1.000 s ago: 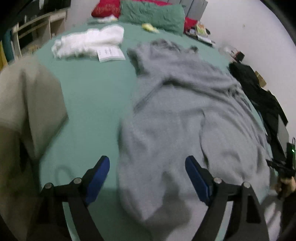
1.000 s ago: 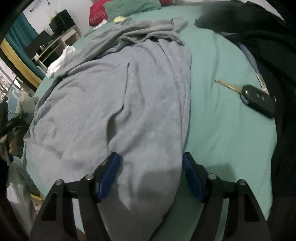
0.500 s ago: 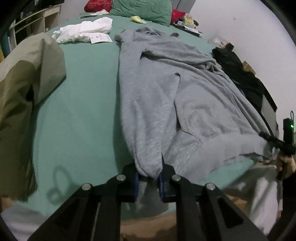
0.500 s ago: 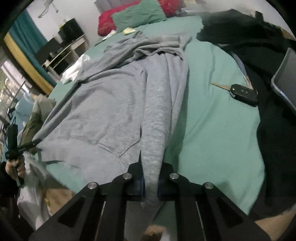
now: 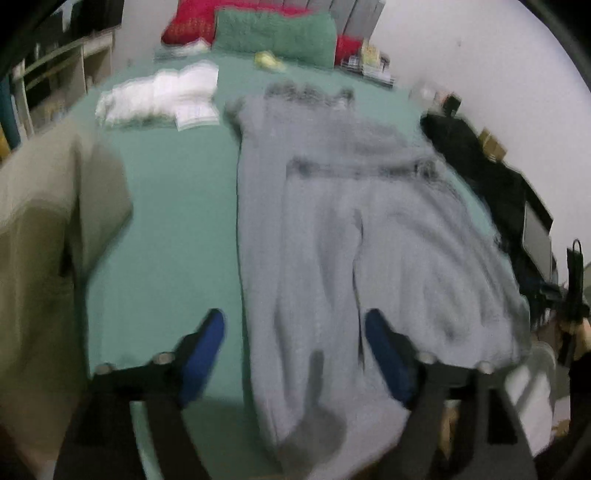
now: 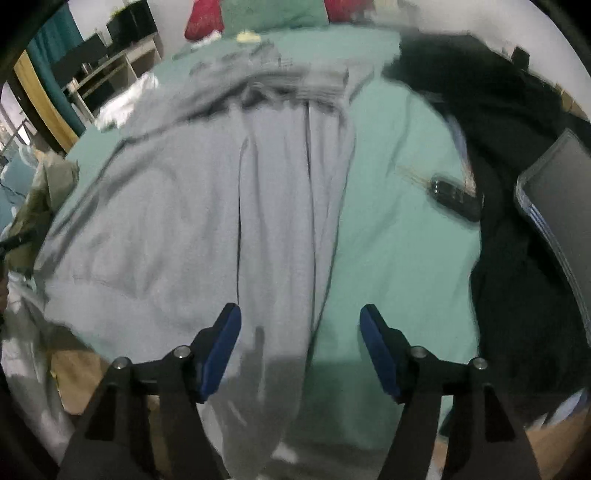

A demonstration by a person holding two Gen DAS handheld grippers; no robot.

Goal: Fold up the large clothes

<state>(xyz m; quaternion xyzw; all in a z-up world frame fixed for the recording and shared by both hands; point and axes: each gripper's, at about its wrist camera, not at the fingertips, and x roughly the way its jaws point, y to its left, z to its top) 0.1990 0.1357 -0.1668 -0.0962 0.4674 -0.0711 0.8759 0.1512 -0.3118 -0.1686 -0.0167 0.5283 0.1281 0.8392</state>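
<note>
The left gripper has its jaws spread wide, with nothing pinched between the blue pads. The near hem of the grey sweatshirt lies in the gap between them, running from the middle toward the right pad. The right gripper also stands with its jaws spread apart; the right edge of the same grey sweatshirt lies between its blue pads, nearer the left one, with bare green sheet by the right one.

The sweatshirt lies lengthwise on the green bed sheet, its near end hanging over the bed's near edge and its far end toward the pillows. Both views are blurred by motion.

To the left in the left wrist view an olive-tan garment covers the bed's left side. Farther off lie a white cloth with a sheet of paper just beside it; any writing on the paper is too blurred to read. At the far end are a green pillow and a red pillow.

To the right of the sweatshirt in the right wrist view, a black car key rests on the sheet, near dark clothing and a grey flat device. No brand or label can be read.
</note>
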